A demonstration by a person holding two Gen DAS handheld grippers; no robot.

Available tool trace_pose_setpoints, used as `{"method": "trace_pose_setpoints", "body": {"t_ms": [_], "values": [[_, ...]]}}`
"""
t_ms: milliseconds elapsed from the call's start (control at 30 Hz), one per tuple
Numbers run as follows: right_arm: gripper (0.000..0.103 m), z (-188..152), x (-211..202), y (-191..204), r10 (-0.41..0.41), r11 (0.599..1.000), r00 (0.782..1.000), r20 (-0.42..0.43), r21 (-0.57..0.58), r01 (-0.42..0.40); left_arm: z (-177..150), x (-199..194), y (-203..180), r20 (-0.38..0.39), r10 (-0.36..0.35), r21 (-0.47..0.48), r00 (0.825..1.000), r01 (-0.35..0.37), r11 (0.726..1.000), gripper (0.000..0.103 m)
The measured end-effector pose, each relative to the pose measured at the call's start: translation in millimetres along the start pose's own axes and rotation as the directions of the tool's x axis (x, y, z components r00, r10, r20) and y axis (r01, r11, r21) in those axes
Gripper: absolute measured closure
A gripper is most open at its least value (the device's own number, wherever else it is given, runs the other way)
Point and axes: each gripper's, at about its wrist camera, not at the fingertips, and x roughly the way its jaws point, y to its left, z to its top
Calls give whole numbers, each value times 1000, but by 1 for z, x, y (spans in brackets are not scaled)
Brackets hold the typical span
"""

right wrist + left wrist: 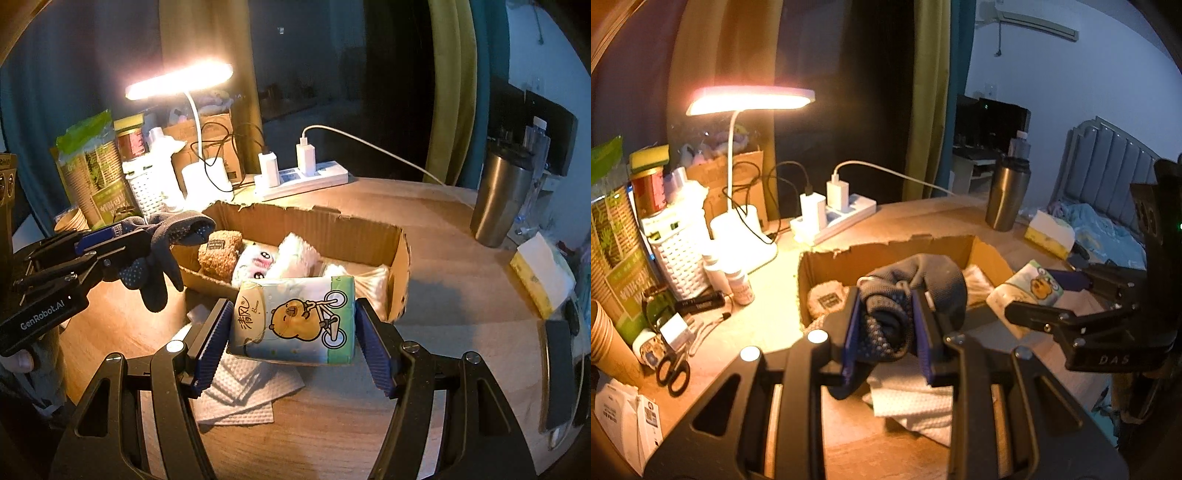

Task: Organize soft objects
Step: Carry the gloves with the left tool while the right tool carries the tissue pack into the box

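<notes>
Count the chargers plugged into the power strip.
2. Both stand on the power strip: a left charger with a black cable, and a right charger with a white cable. None seem hidden.

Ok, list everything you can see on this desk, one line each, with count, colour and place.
gloves: dark grey, count unclear, in left gripper
tissue pack: one, blue-green, in right gripper
cardboard box: one, brown, desk centre
plush items: several, brown and white, inside box
paper towels: white, before box
lamp: one, white, lit, behind
power strip: one, white, behind box
tumbler: one, steel, right
scissors: one, black, left
left gripper: shut
right gripper: shut
</notes>
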Motion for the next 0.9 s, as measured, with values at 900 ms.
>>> {"method": "trace_pose_setpoints", "body": {"t_ms": [900], "values": [[33, 36, 49, -31, -5, 1000, 999, -46, 22, 6, 23, 62, 21, -70, -4, -43, 998, 1, 999, 75]]}}
